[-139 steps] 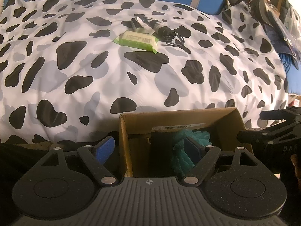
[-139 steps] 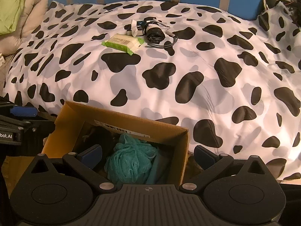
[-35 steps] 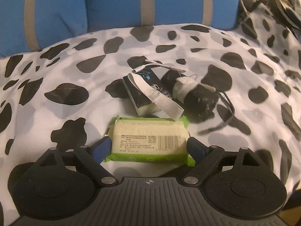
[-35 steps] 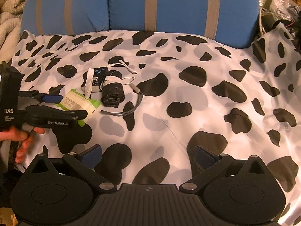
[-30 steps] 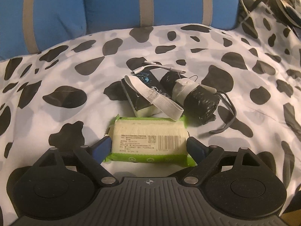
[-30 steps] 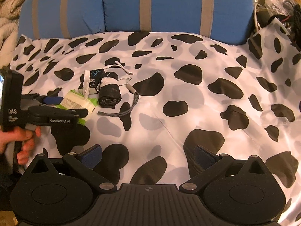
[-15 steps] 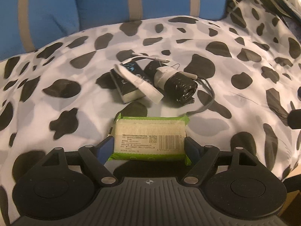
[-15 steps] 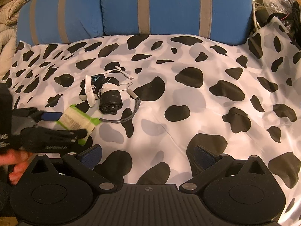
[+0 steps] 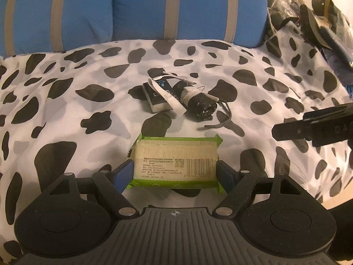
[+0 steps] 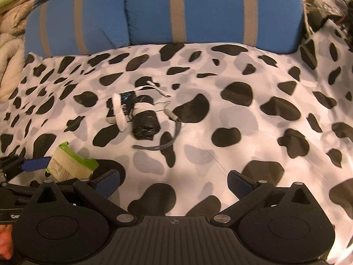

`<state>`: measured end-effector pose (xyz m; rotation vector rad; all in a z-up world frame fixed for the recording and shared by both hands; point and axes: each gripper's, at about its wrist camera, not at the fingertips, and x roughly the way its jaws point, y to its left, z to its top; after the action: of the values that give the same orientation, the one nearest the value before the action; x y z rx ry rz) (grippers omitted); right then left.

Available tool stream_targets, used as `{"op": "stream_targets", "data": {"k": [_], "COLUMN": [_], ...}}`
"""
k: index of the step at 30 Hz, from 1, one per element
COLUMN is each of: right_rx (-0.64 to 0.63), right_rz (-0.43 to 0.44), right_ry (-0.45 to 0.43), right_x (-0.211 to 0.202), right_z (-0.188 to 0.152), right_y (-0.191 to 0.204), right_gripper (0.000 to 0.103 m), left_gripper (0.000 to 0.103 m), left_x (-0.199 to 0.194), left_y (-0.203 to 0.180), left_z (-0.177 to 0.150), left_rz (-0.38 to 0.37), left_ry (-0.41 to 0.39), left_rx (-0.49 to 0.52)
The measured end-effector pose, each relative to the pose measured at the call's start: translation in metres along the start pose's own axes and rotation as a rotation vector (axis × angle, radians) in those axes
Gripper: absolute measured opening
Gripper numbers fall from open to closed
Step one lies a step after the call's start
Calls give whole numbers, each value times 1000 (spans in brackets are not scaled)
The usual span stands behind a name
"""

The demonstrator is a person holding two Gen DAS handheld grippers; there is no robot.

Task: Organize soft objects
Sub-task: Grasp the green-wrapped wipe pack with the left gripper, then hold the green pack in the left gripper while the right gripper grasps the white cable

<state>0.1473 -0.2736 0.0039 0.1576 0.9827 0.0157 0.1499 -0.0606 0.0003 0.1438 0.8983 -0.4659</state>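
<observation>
Wipes pack (image 9: 175, 162) now lifted, seemingly, in left gripper (image 9: 175, 173).

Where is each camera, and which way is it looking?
Left wrist view: sits on the left tongs, looking forward and down at the green wet-wipe pack clamped between its blue pads; the right tongs' black tip pokes in.
Right wrist view: sits on the right tongs, open over the cow-spotted bed cover; the left tongs and a bit of hand show.
Both share: the pack, black plastic roll, blue striped pillows.
</observation>
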Motion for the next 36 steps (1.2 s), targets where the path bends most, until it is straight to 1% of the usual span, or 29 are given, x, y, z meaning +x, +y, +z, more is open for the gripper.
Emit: {"op": "stream_targets", "data": {"k": [3, 7, 10, 16, 19, 21, 23, 25, 28, 30, 32, 34, 36], "right_rx": [-2, 16, -1, 25, 2, -15, -30, -35, -38, -52, -53, -58, -74], "right_rz": [-24, -14, -40, -61, -76, -72, -69, -67, -57, -58, -60, -49, -52], "right_ry": [10, 22, 32, -26, -53, -53, -36, -20, 10, 16, 23, 39, 45], "right_x": [4, 12, 20, 30, 38, 47, 60, 71, 86, 94, 101, 111, 118], "right_z": [-1, -2, -3, 8, 20, 27, 33, 37, 43, 46, 47, 50, 52], "right_y": [-2, -9, -11, -23, -23, -22, -20, -18, -15, -14, -13, -11, -8], "right_gripper": [103, 103, 103, 102, 100, 92, 88, 81, 77, 76, 72, 63, 59], "left_gripper": [79, 79, 79, 79, 79, 79, 79, 79, 79, 79, 79, 79, 79], "left_x": [-3, -5, -9, -20, -23, -25, -26, -27, -28, -28, -27, -26, -26], "left_y": [6, 8, 7, 10, 9, 8, 8, 9, 11, 13, 14, 15, 16], "left_z": [-2, -3, -2, 4, 5, 6, 7, 8, 10, 11, 12, 12, 13], "left_rz": [12, -16, -37, -61, -88, -99, -99, -103, -117, -118, -122, -123, -124], "left_ry": [1, 1, -6, -9, -4, -5, 0, 4, 8, 14, 18, 22, 24], "left_rx": [-29, -56, -47, -67, -66, -60, -57, -63, -69, -71, -74, -78, -80]}}
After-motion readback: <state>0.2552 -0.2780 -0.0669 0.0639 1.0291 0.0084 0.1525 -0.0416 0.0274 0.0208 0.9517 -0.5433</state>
